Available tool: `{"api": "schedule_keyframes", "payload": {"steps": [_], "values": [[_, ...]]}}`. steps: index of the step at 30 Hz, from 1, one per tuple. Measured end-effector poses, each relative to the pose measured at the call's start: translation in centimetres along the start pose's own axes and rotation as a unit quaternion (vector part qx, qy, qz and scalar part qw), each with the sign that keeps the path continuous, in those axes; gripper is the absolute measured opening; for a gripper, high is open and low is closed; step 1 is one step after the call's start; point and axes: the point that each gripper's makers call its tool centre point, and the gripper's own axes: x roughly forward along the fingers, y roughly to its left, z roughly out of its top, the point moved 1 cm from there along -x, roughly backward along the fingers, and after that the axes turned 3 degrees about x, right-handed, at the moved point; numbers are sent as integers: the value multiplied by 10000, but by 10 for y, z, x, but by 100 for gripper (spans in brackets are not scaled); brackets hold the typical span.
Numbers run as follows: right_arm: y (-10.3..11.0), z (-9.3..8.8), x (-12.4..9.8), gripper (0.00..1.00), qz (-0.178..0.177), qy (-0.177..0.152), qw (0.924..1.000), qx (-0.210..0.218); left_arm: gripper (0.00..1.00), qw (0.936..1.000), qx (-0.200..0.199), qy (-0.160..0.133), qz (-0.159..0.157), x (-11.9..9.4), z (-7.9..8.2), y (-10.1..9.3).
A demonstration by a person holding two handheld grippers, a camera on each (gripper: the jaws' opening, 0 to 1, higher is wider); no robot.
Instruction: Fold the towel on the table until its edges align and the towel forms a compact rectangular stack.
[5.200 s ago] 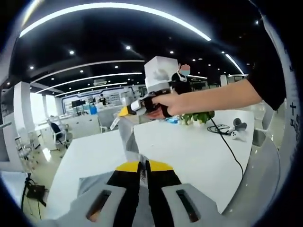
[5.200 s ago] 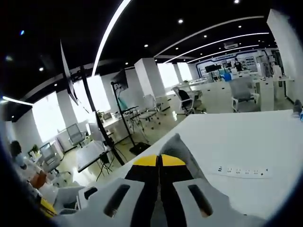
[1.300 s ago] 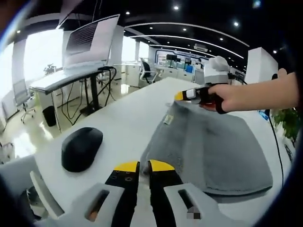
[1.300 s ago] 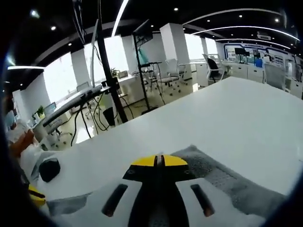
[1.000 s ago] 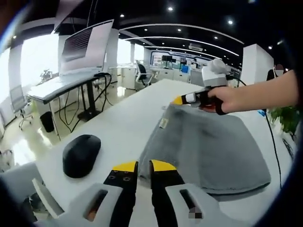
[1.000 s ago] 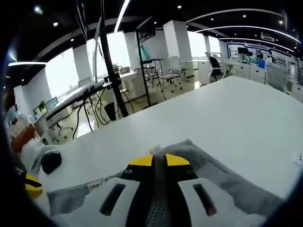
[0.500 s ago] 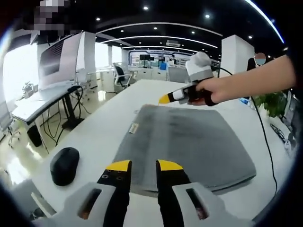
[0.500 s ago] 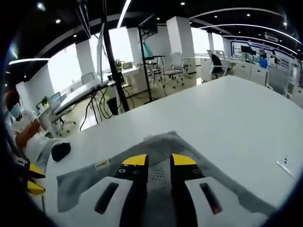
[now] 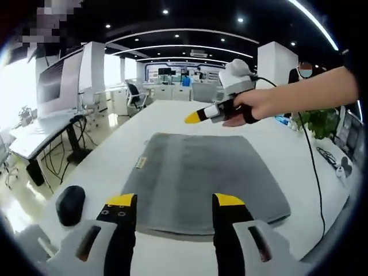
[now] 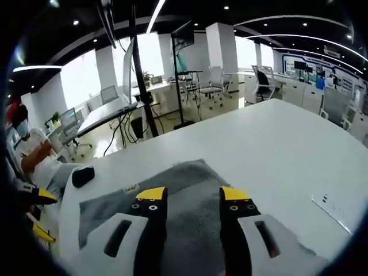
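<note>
A grey towel [image 9: 201, 172] lies folded flat on the white table [image 9: 172, 118], a small label on its left edge. My left gripper [image 9: 175, 201] hovers open just short of the towel's near edge, nothing between its yellow-tipped jaws. A hand holds my right gripper [image 9: 195, 117] above the towel's far edge. In the right gripper view the towel [image 10: 187, 184] spreads beneath my open right gripper [image 10: 192, 194], whose jaws hold nothing. The left gripper's yellow tips [image 10: 41, 196] show at that view's left edge.
A black mouse [image 9: 70, 204] sits on the table left of the towel, also seen as the mouse [image 10: 83, 175] in the right gripper view. A black cable [image 9: 313, 172] and a plant [image 9: 322, 121] are on the right. A white power strip [image 10: 339, 204] lies on the table.
Both grippers went from shut on the towel to open and drew back from it. The towel, held up earlier, now lies flat on the table.
</note>
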Motion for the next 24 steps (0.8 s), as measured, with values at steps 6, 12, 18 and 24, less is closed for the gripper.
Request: {"api": "schedule_keyframes", "payload": {"steps": [6,12,18,24], "values": [[-3,4,-26,44,-61,-16,9999,-96,71,9998,88,-97,-129,-10,12,-16],[-12,2,-48,54,-93,-41,9999,-116,79,9994,213,-81,-254,-16,17,-28],[-34,-10,-73,53,-289,95,9995,-116,78,9975,376,-32,-602,-16,18,-57],[-49,-17,-92,53,-425,120,9987,-243,79,9954,573,-45,-765,-15,23,-79]]}}
